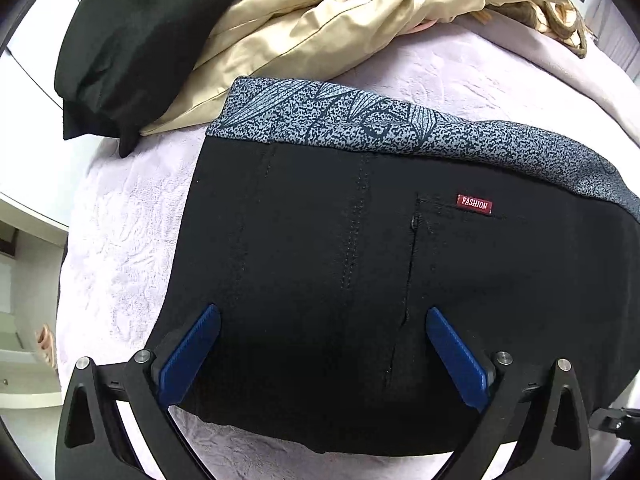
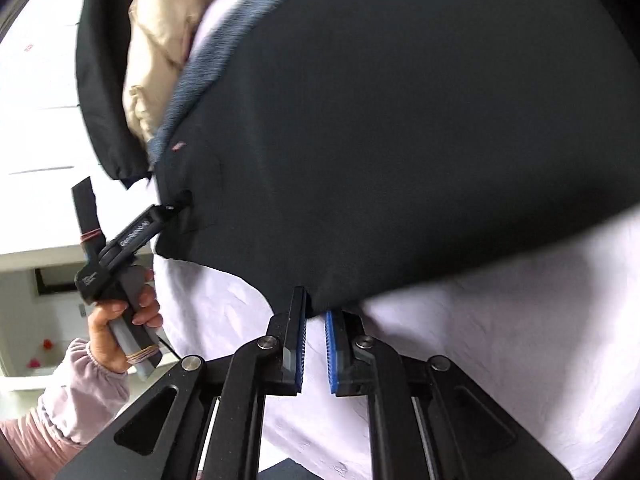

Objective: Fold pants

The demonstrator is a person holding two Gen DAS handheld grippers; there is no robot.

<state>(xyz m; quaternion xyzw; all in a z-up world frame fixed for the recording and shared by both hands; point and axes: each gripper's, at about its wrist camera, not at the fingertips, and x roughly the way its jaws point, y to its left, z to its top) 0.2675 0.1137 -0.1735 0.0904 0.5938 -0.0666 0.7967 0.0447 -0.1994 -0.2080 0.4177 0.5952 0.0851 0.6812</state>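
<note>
Black pants with a grey patterned waistband and a red "FASHION" label lie flat on a pale lilac bed cover. My left gripper hangs over their near edge. It is open, its blue pads wide apart with black cloth under the gap. In the right wrist view the pants fill the upper frame. My right gripper is shut on their lower edge, a fold of cloth pinched at the tips. The left gripper sits at the pants' left corner, held by a hand.
A beige jacket and a black garment lie bunched just beyond the waistband. A brown patterned cloth is at the far right. White furniture stands left of the bed. Bare cover shows on the near side of the pants.
</note>
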